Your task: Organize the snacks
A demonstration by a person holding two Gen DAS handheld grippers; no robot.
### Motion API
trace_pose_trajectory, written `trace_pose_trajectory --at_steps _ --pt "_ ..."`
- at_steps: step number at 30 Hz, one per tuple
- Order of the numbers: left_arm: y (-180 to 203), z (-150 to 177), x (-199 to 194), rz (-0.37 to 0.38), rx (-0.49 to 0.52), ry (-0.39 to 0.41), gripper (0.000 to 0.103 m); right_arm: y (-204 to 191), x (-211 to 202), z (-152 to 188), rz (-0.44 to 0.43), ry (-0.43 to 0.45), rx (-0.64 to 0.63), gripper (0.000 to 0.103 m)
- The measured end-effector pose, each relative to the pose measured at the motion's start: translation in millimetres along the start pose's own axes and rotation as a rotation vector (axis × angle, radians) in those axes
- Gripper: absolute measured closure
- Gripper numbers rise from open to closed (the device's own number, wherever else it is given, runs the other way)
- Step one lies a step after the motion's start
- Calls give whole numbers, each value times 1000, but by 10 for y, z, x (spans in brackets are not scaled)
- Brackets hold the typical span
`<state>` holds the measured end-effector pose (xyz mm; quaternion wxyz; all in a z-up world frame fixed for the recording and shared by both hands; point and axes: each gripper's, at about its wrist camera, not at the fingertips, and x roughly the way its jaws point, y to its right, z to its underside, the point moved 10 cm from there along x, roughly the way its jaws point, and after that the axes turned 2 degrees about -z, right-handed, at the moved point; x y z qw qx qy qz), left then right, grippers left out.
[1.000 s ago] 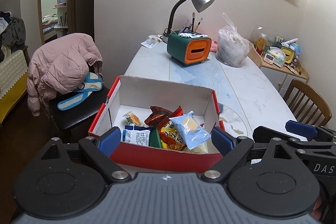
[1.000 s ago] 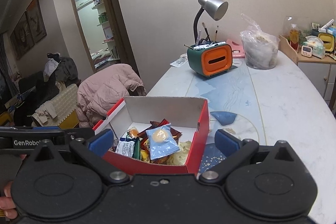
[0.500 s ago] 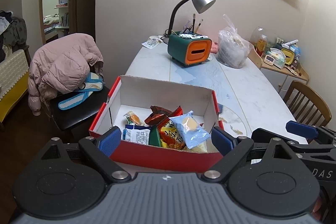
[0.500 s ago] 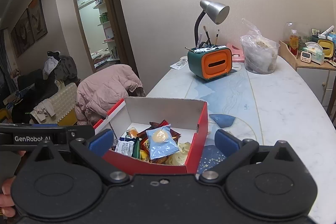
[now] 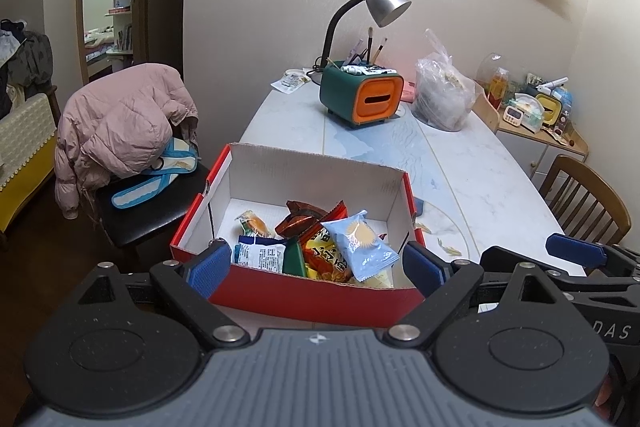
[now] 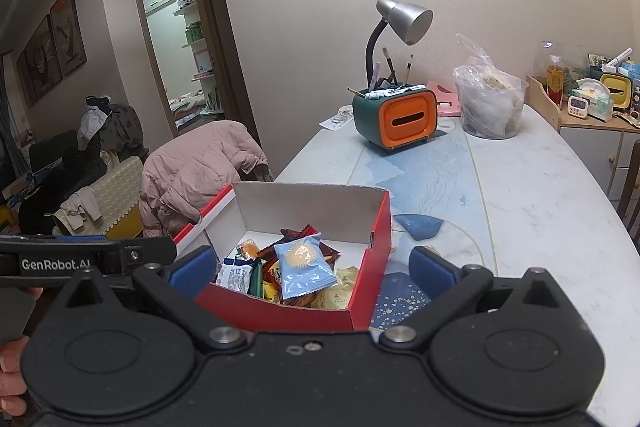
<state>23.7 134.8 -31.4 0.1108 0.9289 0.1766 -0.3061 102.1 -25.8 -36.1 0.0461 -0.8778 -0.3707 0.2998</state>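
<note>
Marble table (image 5: 472, 163), snack box (image 5: 304, 287) btwn open left claw (image 5: 320, 265).

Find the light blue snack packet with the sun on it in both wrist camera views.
Left wrist: light blue packet, lower centre, atop the pile in the red box.
Right wrist: light blue packet, lower centre, same box.
Shared landmark: green-and-orange organizer.

Beige walls (image 5: 260, 7), marble table (image 5: 480, 167), wooden chair (image 5: 584, 195), open doorway (image 6: 180, 47)
</note>
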Motion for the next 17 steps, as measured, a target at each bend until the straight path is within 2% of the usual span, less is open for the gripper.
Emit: trace_pose_trajectory --at_steps 17 --pt "37 32 45 0 0 -12 9 116 4 35 20 -13 28 0"
